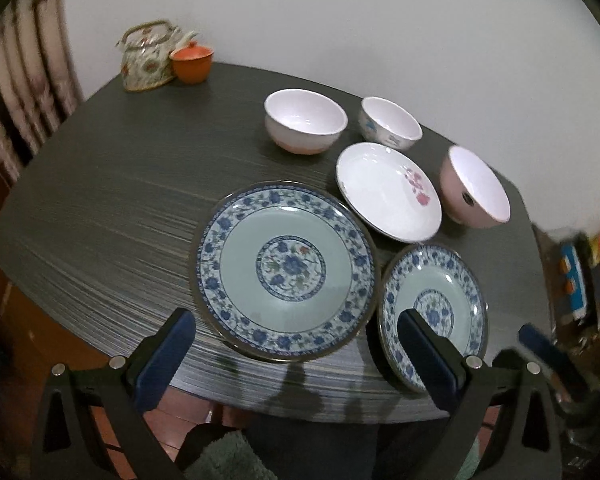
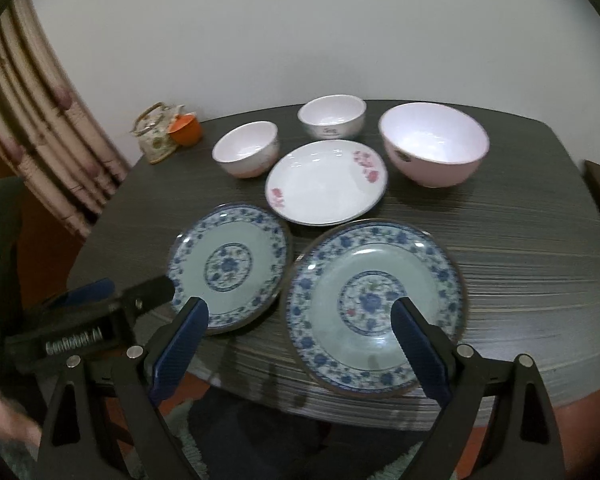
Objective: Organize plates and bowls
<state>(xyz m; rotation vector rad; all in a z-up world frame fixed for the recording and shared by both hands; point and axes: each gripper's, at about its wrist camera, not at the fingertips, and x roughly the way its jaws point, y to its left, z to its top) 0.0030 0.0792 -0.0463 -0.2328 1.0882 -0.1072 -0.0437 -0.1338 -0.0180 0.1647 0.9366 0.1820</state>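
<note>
On the dark wood-grain surface (image 2: pixel 520 240), three bowls (image 2: pixel 434 144) and three plates (image 2: pixel 326 182) sat upright and empty, none stacked. Two plates were blue-patterned (image 2: pixel 376 308), one white with pink flowers. A teapot (image 2: pixel 154 136) touched an orange lidded cup (image 2: pixel 185 130) at the far corner. Both the left gripper (image 1: pixel 296 356) and right gripper (image 2: pixel 300 344) stood wide apart, holding nothing.

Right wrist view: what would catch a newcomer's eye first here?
Two blue floral plates near the table's front edge, the left one just ahead of the open right gripper, the right one partly under it. Behind them sit a white plate with pink flowers and three pale bowls, the pink bowl largest.
</note>
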